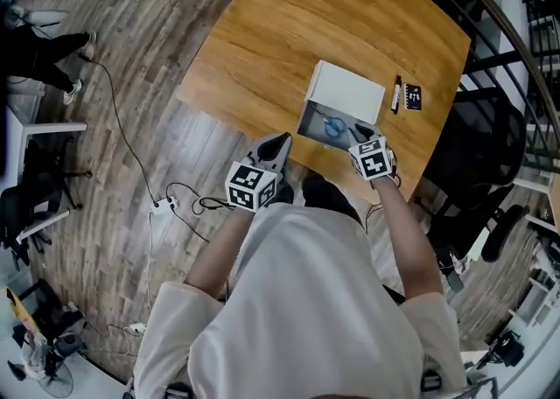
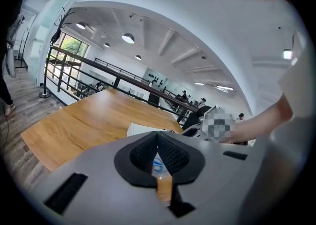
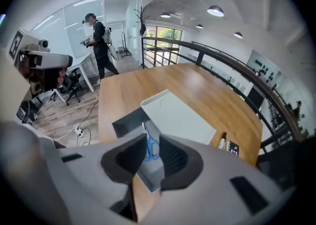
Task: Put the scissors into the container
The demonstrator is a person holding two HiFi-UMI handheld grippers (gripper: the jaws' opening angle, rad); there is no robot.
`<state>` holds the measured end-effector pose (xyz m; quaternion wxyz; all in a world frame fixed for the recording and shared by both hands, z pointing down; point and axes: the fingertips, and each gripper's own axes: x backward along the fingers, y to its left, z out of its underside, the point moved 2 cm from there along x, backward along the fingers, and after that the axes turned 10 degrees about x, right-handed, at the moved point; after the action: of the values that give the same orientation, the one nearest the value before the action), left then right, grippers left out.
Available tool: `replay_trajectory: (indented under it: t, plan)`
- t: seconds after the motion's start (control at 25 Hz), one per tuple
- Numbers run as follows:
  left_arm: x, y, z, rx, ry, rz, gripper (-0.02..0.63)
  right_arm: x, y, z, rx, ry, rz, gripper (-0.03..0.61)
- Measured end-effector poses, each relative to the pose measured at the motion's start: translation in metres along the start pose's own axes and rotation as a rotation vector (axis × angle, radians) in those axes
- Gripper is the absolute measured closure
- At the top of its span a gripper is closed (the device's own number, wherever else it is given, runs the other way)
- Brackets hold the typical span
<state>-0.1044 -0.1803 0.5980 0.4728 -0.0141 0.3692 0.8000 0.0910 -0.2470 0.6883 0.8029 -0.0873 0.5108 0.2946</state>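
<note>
Inside the container (image 1: 308,122) — blue scissors (image 1: 333,127), apparently lying flat.

left gripper (image 1: 278,145): jaws closed tip to tip, nothing held, pointing only slightly below level. right gripper (image 1: 360,135): jaws apart, nothing between the pads (image 3: 170,156), tilted steeply down. left forearm (image 1: 219,253) and right forearm (image 1: 409,235) both reach forward from the torso (image 1: 306,310). the grippers are level with each other and not touching.
</note>
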Motion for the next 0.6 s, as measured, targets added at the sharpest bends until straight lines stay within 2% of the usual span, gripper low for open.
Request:
replay_trajectory:
  t: [0.16, 0.28, 0.4, 0.6]
  plan:
    - [0.000, -0.014, -0.004, -0.038, 0.028, 0.041, 0.620, 0.027, -0.003, -0.003, -0.043, -0.047, 0.045, 0.511]
    - [-0.005, -0.023, -0.007, -0.059, 0.050, 0.062, 0.620, 0.051, -0.009, -0.007, -0.110, -0.120, 0.079, 0.535]
    - [-0.012, -0.033, -0.013, -0.070, 0.050, 0.077, 0.620, 0.070, -0.015, -0.007, -0.166, -0.182, 0.098, 0.540]
    - [-0.017, -0.055, -0.031, -0.085, 0.026, 0.095, 0.620, 0.101, -0.026, -0.013, -0.187, -0.265, 0.112, 0.551]
